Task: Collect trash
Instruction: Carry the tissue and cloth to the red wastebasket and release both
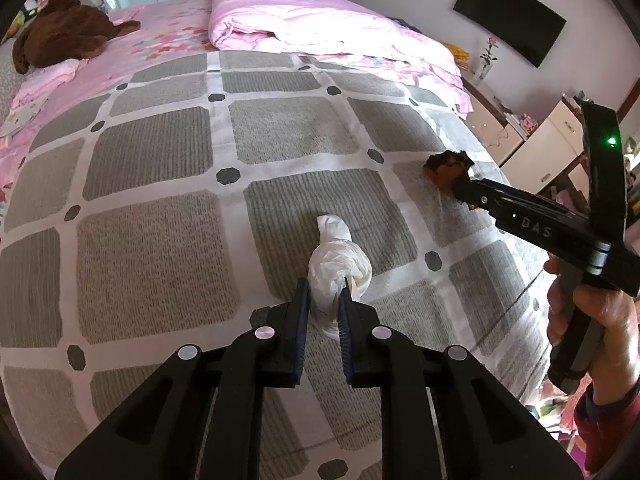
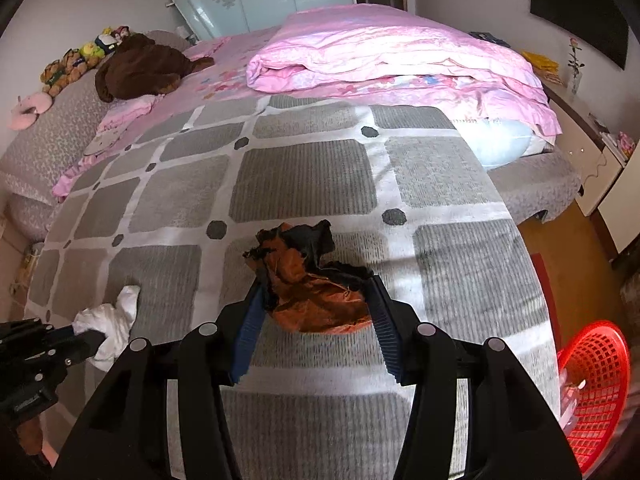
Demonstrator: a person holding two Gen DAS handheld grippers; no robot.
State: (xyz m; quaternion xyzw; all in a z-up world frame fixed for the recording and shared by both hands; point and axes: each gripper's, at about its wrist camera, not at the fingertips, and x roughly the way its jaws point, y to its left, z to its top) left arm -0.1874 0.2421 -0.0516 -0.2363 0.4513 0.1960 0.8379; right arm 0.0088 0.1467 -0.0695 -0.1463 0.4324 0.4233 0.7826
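Pinching a crumpled white tissue (image 1: pixel 338 268) in my left tongs (image 1: pixel 325 304), I have it pressed between the two blue pads low over the grey-and-white checked blanket (image 1: pixel 160 264) on the bed. The tissue's long axis runs straight away from me, along the fingers, with a narrow twisted tip pointing toward the far pink quilt (image 1: pixel 304 20); its near end hangs just below the pads.

My right tongs (image 2: pixel 316 300) are closed partway on an orange-and-black crumpled wrapper (image 2: pixel 308 280), each pad touching one side of it. That wrapper lies longer front to back, its dark ragged end pointing away from me and a little left, the orange bulk sitting nearest the pads. I cannot tell whether it rests on the blanket or is lifted clear.

From the left view, the right tongs reach in from the right side, held by my hand (image 1: pixel 580 320). A red mesh basket (image 2: pixel 596 384) stands on the floor beside the bed, at my right.
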